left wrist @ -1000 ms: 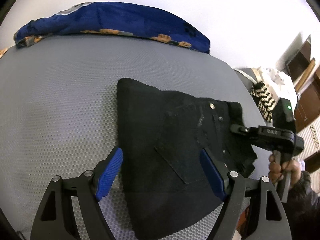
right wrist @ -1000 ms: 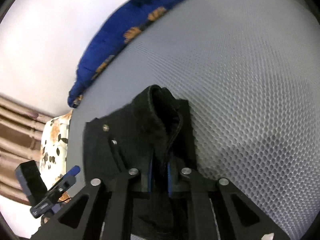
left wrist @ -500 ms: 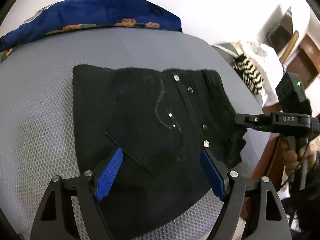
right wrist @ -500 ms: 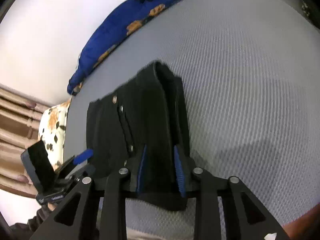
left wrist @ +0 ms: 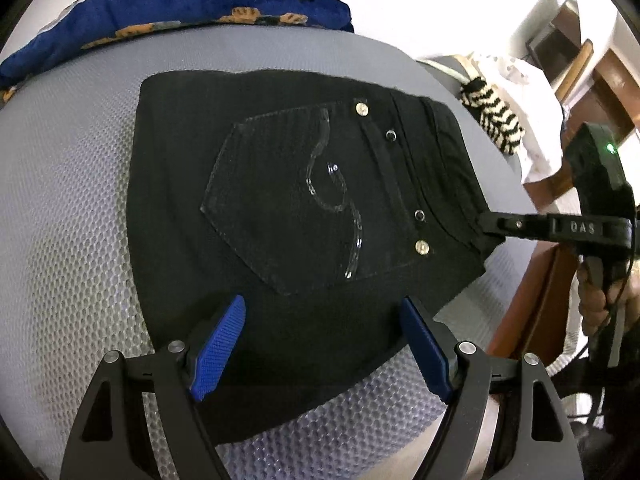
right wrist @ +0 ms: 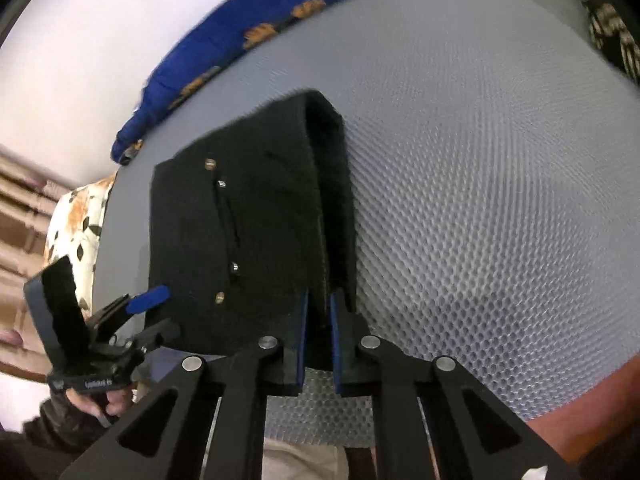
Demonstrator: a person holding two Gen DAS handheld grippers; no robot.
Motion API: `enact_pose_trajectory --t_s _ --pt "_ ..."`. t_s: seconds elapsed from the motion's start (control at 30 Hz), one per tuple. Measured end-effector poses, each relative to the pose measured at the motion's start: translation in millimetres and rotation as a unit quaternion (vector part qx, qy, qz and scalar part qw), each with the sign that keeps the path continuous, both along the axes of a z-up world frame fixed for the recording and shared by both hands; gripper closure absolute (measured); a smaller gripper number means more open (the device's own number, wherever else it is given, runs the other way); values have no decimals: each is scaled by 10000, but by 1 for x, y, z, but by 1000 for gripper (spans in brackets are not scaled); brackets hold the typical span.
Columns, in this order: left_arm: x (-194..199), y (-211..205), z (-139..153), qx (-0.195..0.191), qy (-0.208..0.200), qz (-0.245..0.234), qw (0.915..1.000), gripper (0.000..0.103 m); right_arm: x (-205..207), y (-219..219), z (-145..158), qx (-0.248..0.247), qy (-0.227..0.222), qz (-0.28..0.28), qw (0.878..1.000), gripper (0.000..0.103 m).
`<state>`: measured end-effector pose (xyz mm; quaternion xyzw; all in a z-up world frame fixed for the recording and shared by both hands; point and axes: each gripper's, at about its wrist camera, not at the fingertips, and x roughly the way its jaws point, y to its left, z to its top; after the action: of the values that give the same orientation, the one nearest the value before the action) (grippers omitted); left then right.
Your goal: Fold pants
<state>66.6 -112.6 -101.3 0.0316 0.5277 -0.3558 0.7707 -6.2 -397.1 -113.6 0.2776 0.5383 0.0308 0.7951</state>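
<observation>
While the right gripper (right wrist: 318,320) has just been closing, pinching the pants (left wrist: 288,208) edge, left gripper (left wrist: 320,344) hovers wide open, fabric between its fingers (left wrist: 218,346), ungripped.

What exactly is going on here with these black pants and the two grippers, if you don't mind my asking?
A person is folding black pants on a grey mesh-textured surface with two handheld grippers. The right gripper has just closed further and is clamped on the waistband edge. The left gripper hangs open over the near part of the pants, gripping nothing. The pants lie folded into a compact block, back pocket up, and a blue patterned cloth sits beyond them.
</observation>
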Motion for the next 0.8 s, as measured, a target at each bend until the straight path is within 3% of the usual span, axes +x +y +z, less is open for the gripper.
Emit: enact_pose_trajectory --t_s 0.5,0.6,0.7,0.8 --pt "-15 -17 4 585 -454 30 9972 23 1 -9 3 73 -32 -96 9999 83" --pt "-20 -16 9 708 -660 70 9953 23 3 -10 7 18 -76 -106 9999 76" --pt "-22 -16 13 891 -890 157 9919 23 3 -10 8 -71 -62 -76 9999 61" --pt "-24 -10 18 1015 -1082 238 9886 23 6 -7 11 -144 -117 43 9998 59"
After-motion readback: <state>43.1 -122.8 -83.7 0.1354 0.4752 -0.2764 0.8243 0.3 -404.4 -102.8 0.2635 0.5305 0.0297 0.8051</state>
